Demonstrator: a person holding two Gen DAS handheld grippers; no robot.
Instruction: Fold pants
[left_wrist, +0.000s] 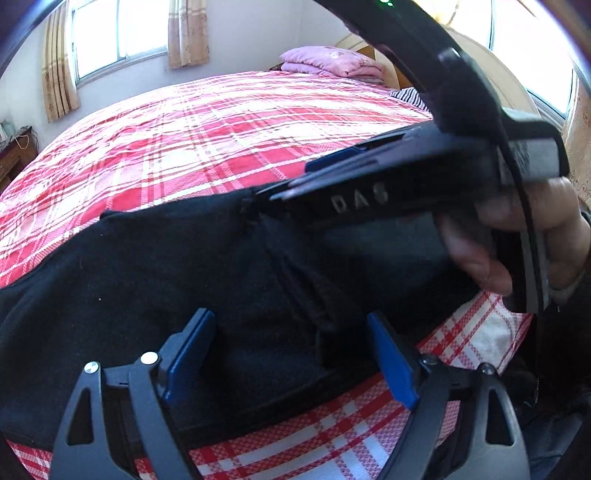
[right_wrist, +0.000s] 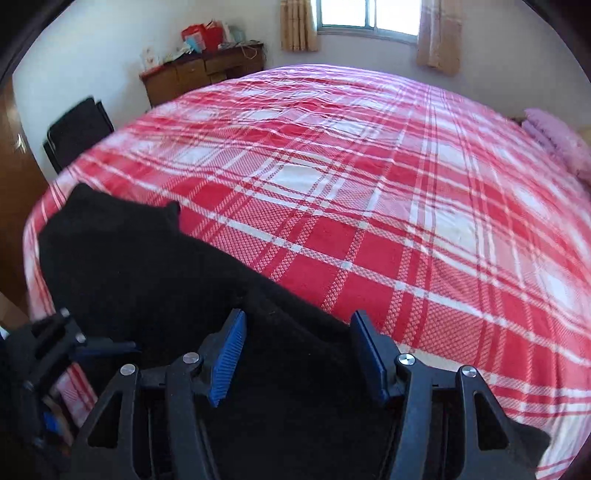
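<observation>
Both tongs, left tongs (left_wrist: 291, 354) and right tongs (right_wrist: 297, 354), stand released over the black pants (left_wrist: 147, 280) on the bed (left_wrist: 221, 129); a careless grasp there may catch the checked bedsheet (right_wrist: 406, 221) too.

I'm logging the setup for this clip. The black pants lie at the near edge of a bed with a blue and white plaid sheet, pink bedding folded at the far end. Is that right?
Not quite: the plaid sheet is red and white, not blue and white, as the right wrist view shows. The rest holds: the black pants lie at the near edge and pink bedding is folded at the far end.
</observation>
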